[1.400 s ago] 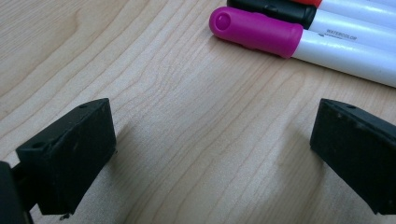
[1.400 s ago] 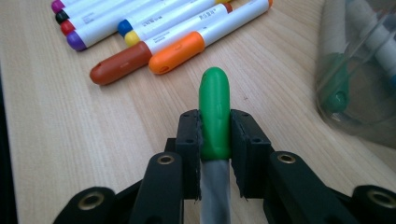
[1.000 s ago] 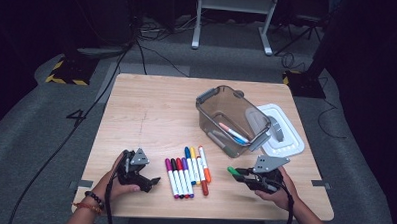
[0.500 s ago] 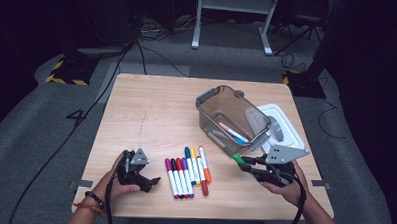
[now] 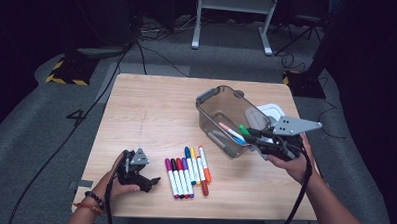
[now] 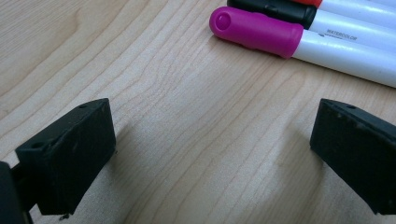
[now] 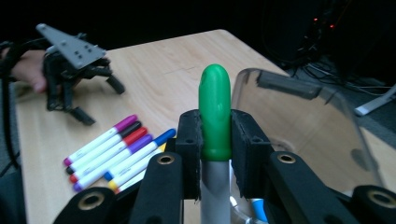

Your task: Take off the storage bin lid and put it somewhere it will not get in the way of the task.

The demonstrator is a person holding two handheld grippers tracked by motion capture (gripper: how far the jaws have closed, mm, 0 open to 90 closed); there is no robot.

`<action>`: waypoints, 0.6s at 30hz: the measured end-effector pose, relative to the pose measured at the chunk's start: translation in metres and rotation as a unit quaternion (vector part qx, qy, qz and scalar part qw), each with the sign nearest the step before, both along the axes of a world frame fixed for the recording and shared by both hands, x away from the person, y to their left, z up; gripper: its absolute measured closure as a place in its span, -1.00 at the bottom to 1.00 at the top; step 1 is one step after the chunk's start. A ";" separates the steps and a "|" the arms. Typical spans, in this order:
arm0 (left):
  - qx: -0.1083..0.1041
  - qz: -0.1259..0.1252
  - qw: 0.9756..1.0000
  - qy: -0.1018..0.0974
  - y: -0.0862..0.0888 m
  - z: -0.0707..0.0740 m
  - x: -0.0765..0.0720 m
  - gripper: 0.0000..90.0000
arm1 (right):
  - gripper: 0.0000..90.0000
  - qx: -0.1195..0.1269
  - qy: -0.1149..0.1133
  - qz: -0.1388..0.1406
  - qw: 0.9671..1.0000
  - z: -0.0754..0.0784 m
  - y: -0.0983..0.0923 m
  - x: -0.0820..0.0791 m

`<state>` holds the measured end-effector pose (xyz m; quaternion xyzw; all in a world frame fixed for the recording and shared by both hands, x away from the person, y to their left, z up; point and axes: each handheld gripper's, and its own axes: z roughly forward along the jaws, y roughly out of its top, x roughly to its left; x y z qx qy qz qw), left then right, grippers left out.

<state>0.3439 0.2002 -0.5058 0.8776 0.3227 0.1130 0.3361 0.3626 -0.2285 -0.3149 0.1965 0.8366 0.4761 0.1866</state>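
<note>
The right gripper [image 5: 251,135] has its fingers clamped on the green-capped marker [image 7: 215,112], held over the near rim of the clear plastic bin [image 5: 222,100] by the bench's right edge. The marker's barrel is white. The left gripper [image 5: 151,183], fingers spread and empty, rests near the front edge beside a row of markers [image 5: 187,171].

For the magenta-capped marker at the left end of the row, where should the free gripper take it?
Grip the magenta marker across its white barrel, coming from above: it lies flat, with its left side free but a black-capped marker tight against the other. The left gripper rests open beside it.
</note>
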 end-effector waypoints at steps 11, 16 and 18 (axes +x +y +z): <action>0.000 0.000 1.000 0.000 0.000 0.000 0.000 -0.99 | 0.65 -0.019 0.007 -0.038 0.999 0.011 0.017 0.048; 0.000 -0.001 1.000 0.000 0.000 0.000 0.000 -0.99 | 0.65 -0.031 0.025 -0.049 0.998 0.005 0.028 0.071; 0.000 -0.001 1.000 0.000 0.000 0.000 0.000 -0.99 | 0.65 -0.040 0.029 -0.053 0.997 0.003 0.033 0.078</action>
